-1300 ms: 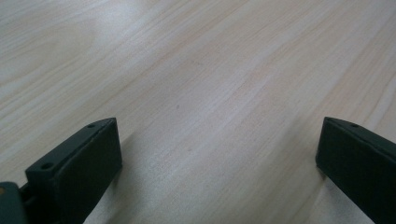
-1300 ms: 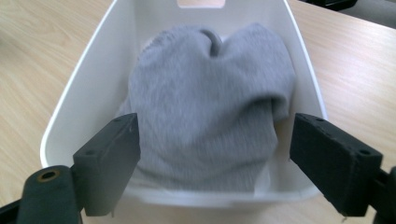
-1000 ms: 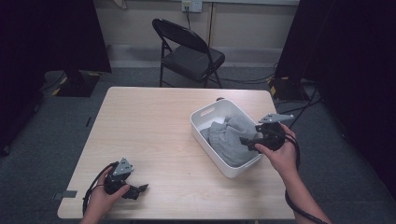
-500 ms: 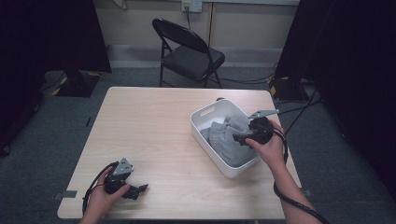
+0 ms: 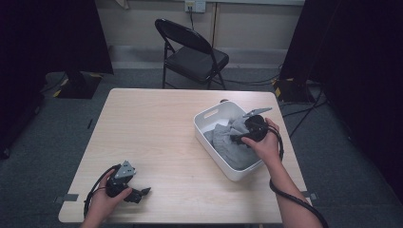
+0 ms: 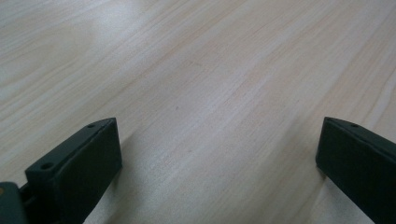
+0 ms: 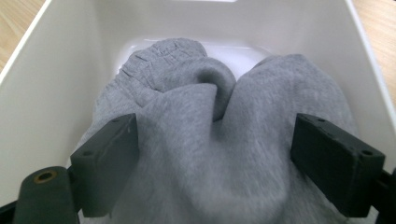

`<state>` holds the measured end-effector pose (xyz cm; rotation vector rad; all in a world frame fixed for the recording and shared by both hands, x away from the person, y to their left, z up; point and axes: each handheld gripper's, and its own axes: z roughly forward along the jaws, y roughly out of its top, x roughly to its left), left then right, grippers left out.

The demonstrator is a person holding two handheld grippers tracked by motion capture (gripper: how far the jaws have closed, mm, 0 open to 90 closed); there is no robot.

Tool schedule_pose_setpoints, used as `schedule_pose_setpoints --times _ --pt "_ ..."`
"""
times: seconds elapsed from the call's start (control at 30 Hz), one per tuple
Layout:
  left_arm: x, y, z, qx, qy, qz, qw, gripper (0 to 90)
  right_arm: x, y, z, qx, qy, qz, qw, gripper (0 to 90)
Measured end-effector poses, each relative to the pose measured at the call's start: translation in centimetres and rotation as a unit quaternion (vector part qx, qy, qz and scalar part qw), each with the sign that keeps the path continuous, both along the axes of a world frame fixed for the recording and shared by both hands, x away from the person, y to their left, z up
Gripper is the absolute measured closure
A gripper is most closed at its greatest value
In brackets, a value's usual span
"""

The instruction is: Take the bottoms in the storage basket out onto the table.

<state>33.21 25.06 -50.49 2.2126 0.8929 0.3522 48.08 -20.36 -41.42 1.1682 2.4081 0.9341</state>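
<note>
A grey sweatshirt-like cloth lies bunched inside a white plastic bin on the right half of the table. My right gripper is down in the bin, open, its jaws wide apart on either side of a raised fold of the grey cloth; the bin's white walls rise around it. My left gripper rests near the table's front left corner, open, with bare wood between its jaws.
The light wooden table has bare surface across its left and middle. A black folding chair stands behind the far edge. Cables run on the floor at the right, and dark curtains flank the room.
My right gripper has moved left and down from the bin's right rim into the bin, onto the grey cloth. The left gripper has stayed in place.
</note>
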Motion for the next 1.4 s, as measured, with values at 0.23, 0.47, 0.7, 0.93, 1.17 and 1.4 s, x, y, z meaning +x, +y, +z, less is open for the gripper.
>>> schedule_pose_setpoints --times 0.23,0.47,0.7,0.93,1.17,1.4 --pt "0.0 0.0 0.0 0.0 0.0 -0.001 1.0 0.0 0.5 0.7 -0.3 -0.026 0.032 0.005 0.9991 15.6" --pt "0.0 0.0 0.0 0.0 0.0 -0.001 1.0 0.0 1.3 1.9 0.1 -0.026 0.032 0.014 0.9991 14.9" --pt "0.0 0.0 0.0 -0.001 0.0 -0.003 1.0 0.0 2.3 2.7 -1.3 -0.02 0.052 0.003 0.9985 14.9" --pt "0.1 0.1 0.0 0.0 -0.001 -0.005 1.0 0.0 2.4 2.6 -3.8 -0.019 0.076 -0.016 0.9968 16.4" --pt "0.1 0.1 0.0 0.0 -0.001 -0.005 1.0 0.0 2.4 3.1 -5.1 -0.062 0.081 -0.026 0.9945 28.4" --pt "0.1 0.1 0.0 0.0 -0.001 -0.004 1.0 0.0 1.9 3.0 -4.9 -0.056 0.075 -0.029 0.9952 69.2"
